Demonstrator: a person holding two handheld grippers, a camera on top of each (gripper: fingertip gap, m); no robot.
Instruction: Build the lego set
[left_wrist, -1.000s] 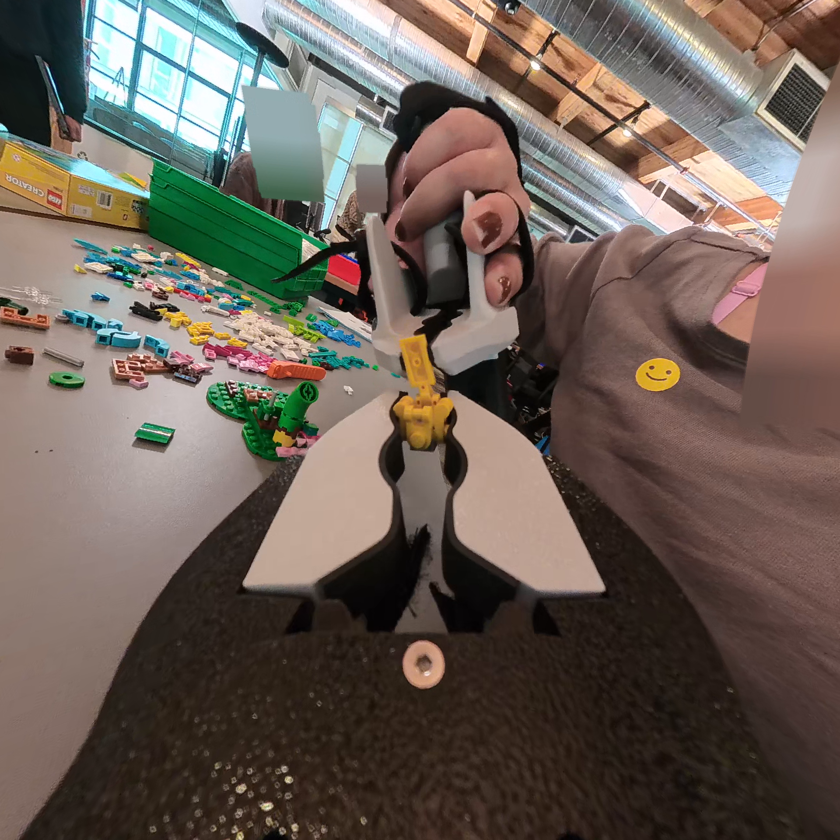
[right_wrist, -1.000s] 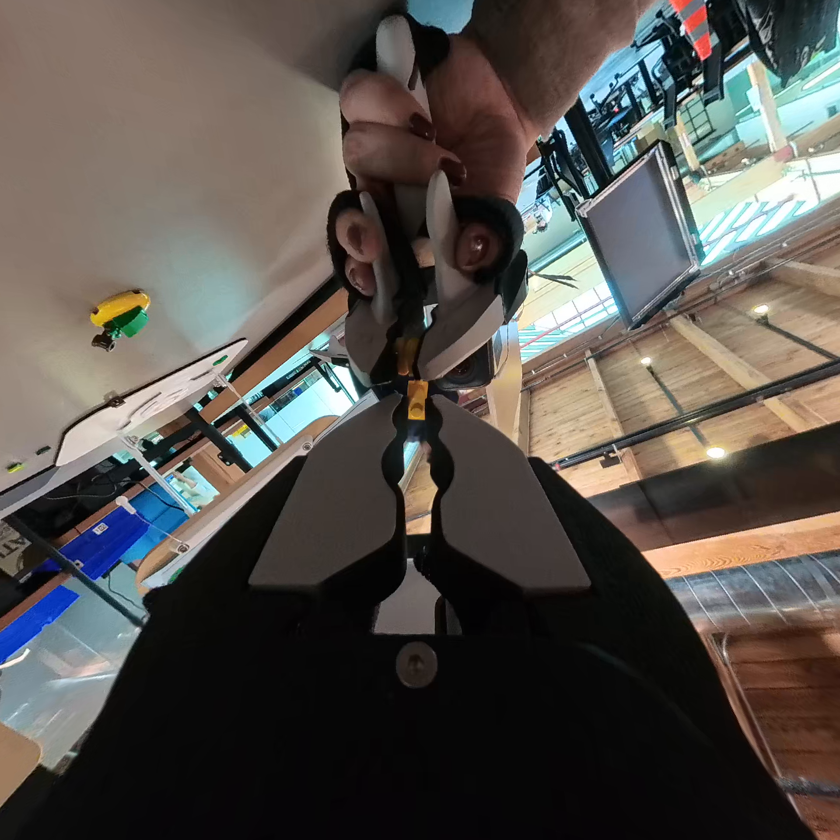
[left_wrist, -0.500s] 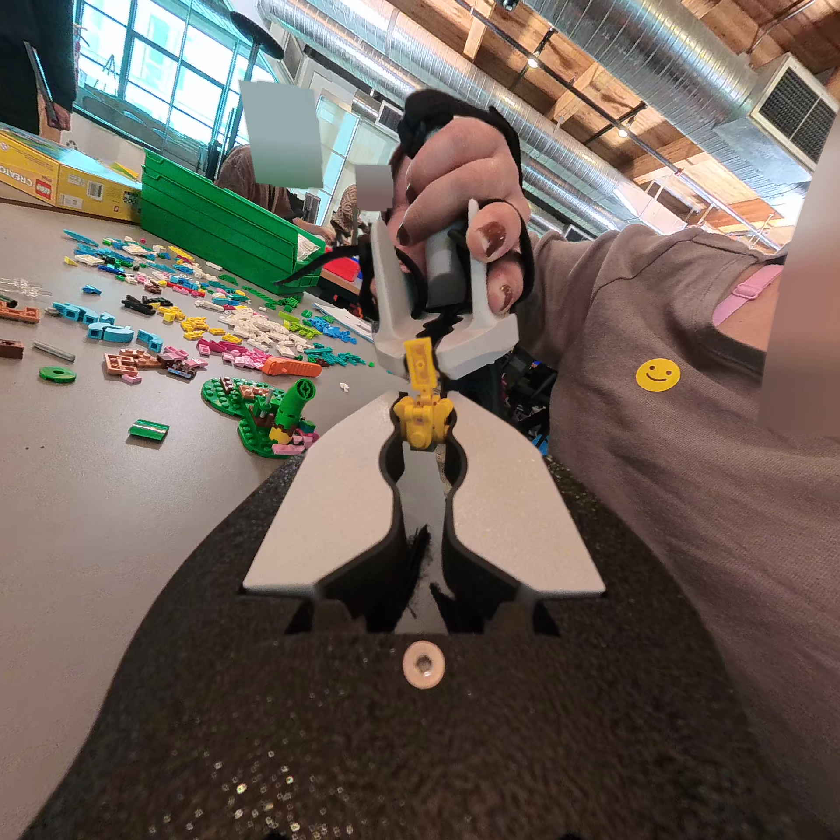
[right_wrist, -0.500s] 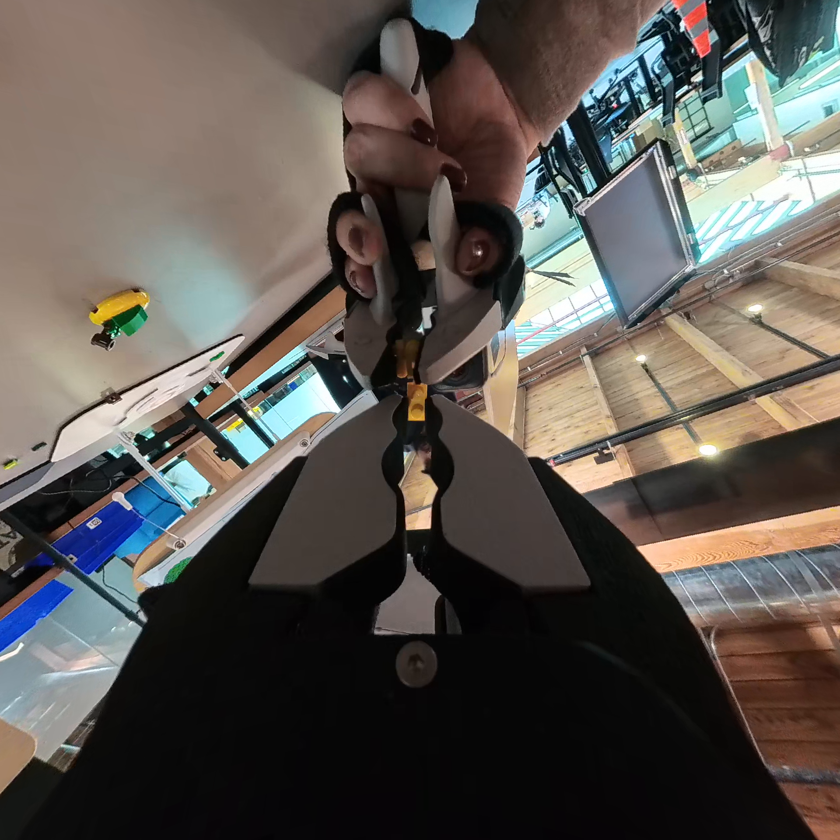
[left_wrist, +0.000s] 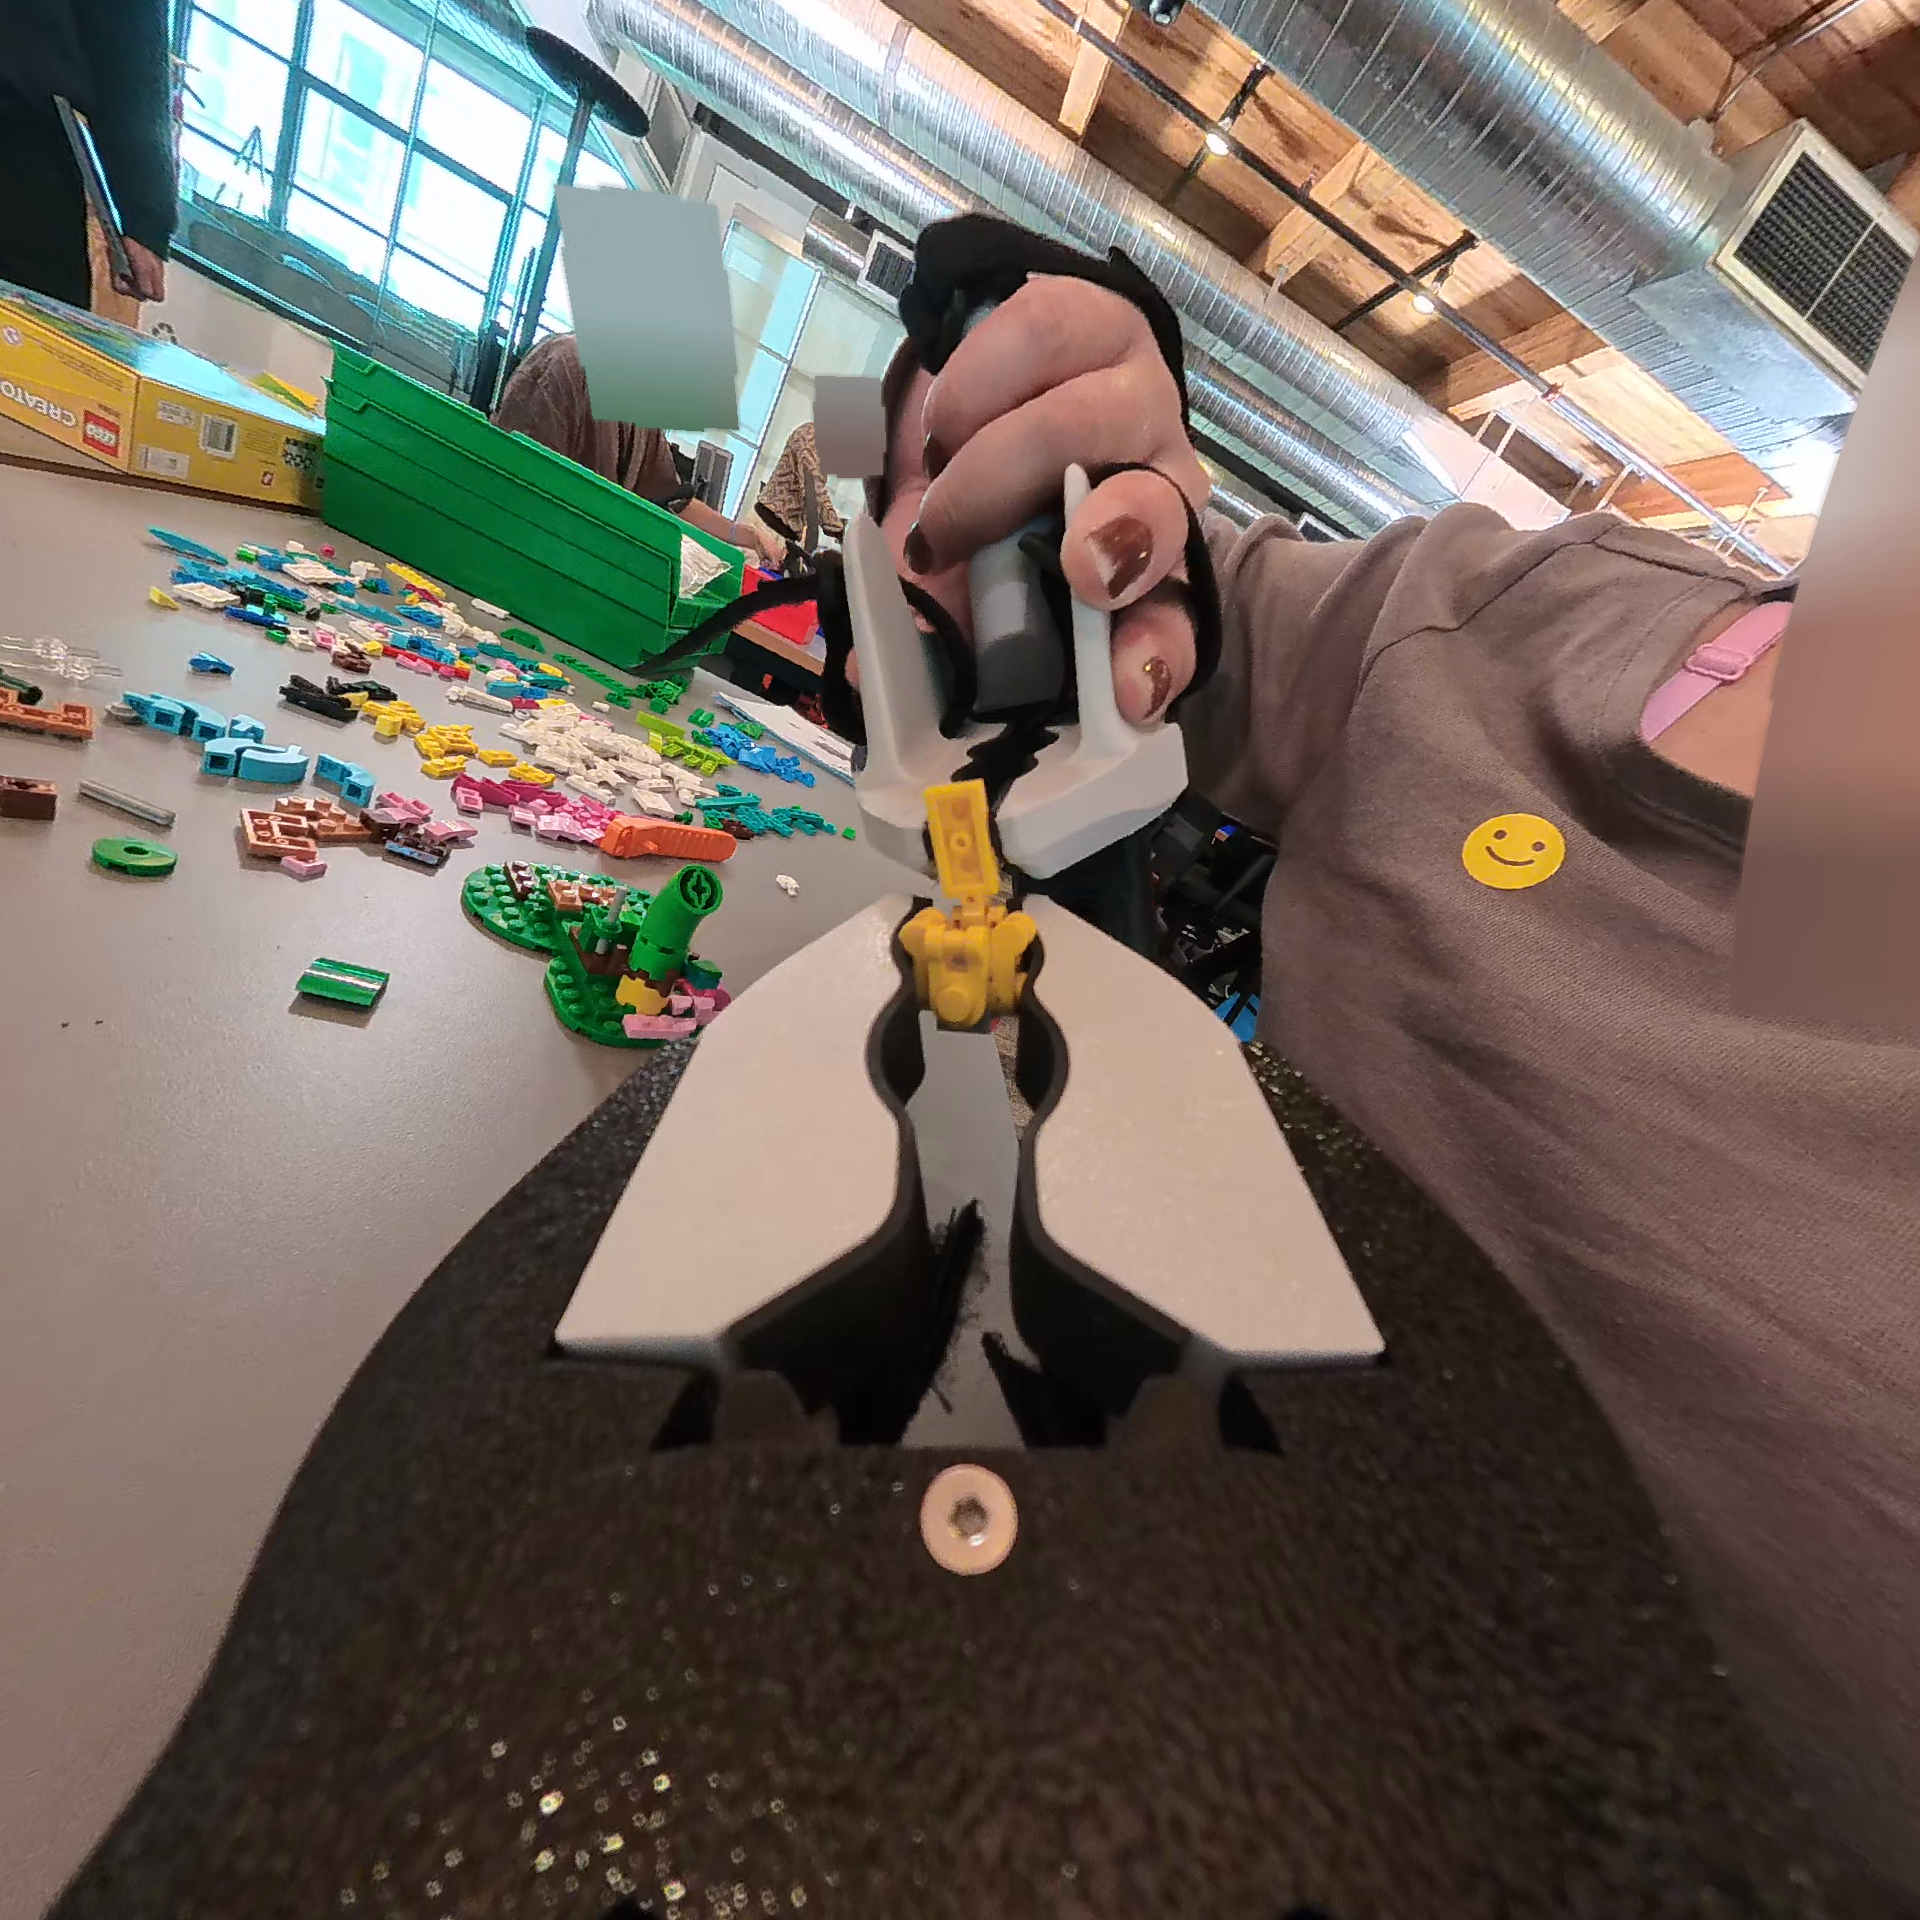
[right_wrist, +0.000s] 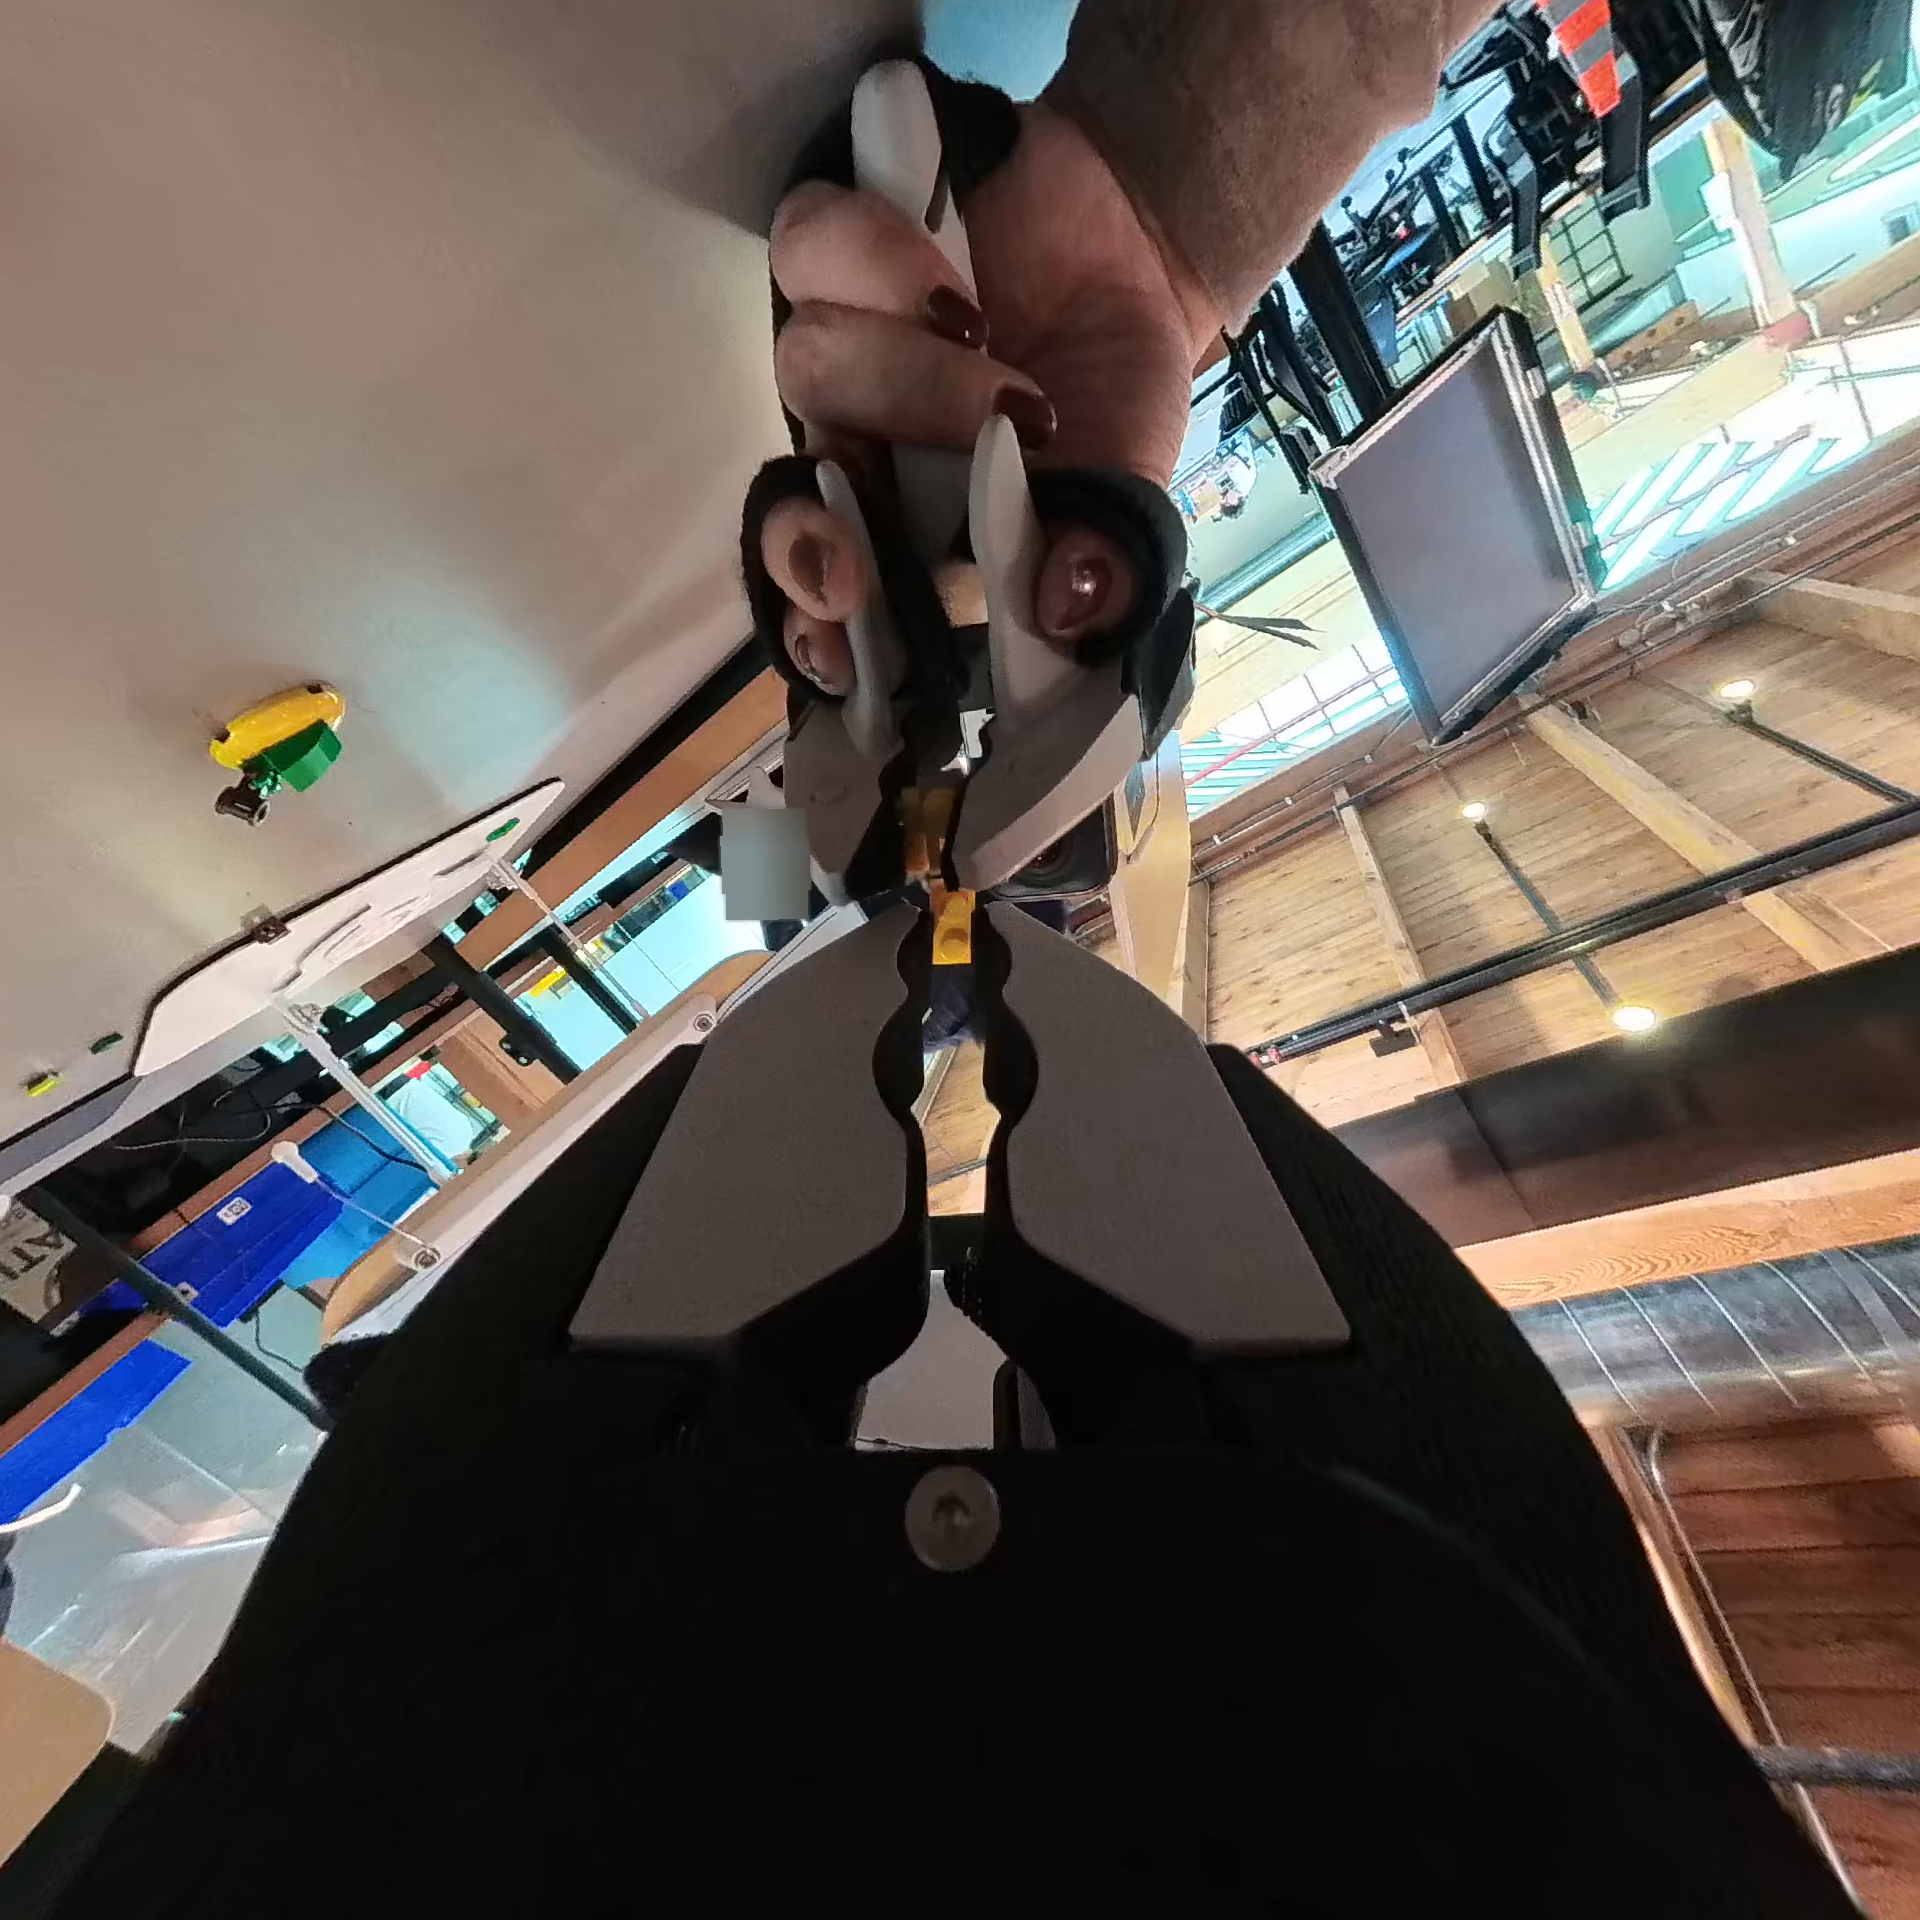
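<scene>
My left gripper (left_wrist: 961, 961) is shut on a small yellow lego assembly (left_wrist: 961, 971), held in the air above the table. My right gripper (left_wrist: 966, 847) comes down from above, shut on a thin yellow plate (left_wrist: 961, 831) whose lower end meets the top of the assembly. In the right wrist view, my right gripper (right_wrist: 951, 925) pinches the yellow plate (right_wrist: 951, 932) edge-on. Just beyond it the left gripper (right_wrist: 925, 831) holds the yellow assembly (right_wrist: 925, 816). Both grippers are held by hands.
Many loose coloured lego pieces (left_wrist: 468, 707) lie on the grey table (left_wrist: 208, 1143). A green base with a green pipe (left_wrist: 634, 935) stands near me. Stacked green bins (left_wrist: 499, 520) and a yellow box (left_wrist: 135, 416) are behind. A yellow-green small build (right_wrist: 275, 738) sits apart. Left and right tips are no more than a few centimetres apart. My left gripper's tips are some 15 centimeters from the yellow-green small build (right_wrist: 275, 738).
Both grippers keep their hold with the plate against the assembly. The pair has shifted only slightly, and the background has drifted a little.
</scene>
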